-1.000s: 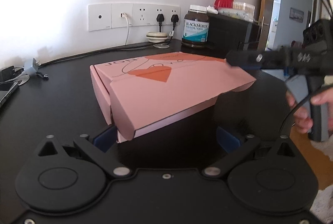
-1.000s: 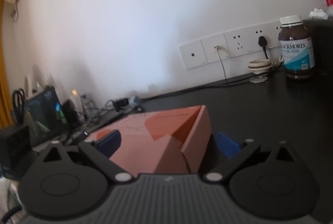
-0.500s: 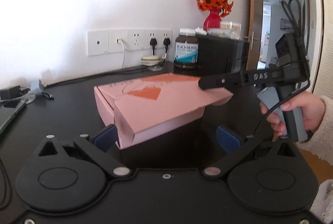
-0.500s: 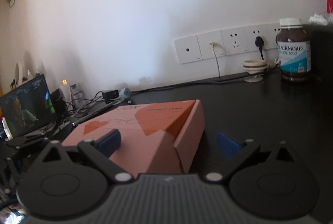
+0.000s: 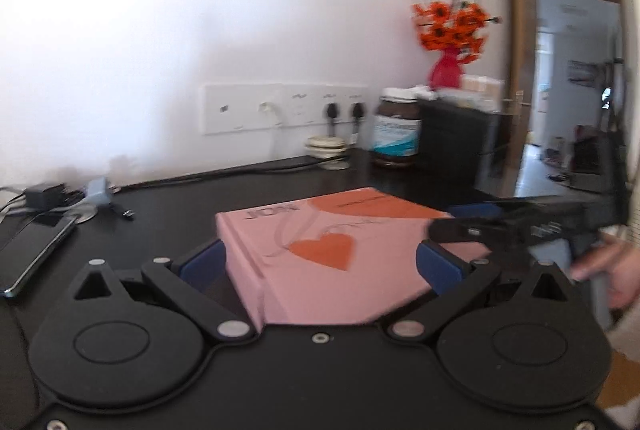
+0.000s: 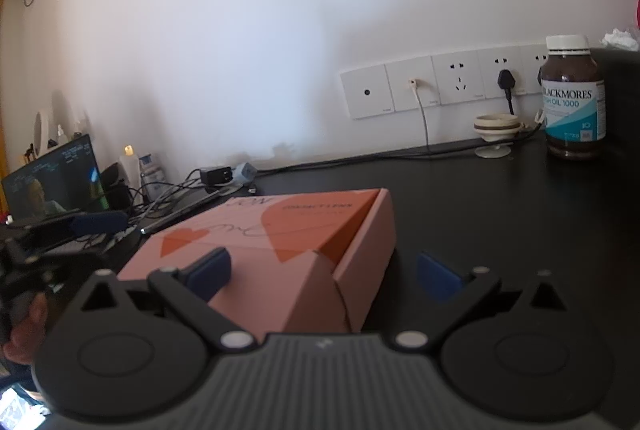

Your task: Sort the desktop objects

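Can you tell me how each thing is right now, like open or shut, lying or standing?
pink box: closed, lying flat on the desk
left gripper: open, a finger either side of the box corner
right gripper: open around another corner
brown bottle: upright, white cap on
phone: lying flat, screen dark
small screen: switched on
black plug: in its socket

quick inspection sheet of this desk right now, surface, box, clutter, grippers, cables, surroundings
surface: black desk, dark and glossy.
job's things: pink box with orange hearts, lid shut, lying flat.
clutter: supplement bottle; phone; small cup stand; laptop.
grippers: left hand-held gripper open, straddling the box corner; right hand-held gripper open at the opposite corner.
cables: charger tangle; cords into wall sockets.
surroundings: white wall; orange flowers; open doorway.
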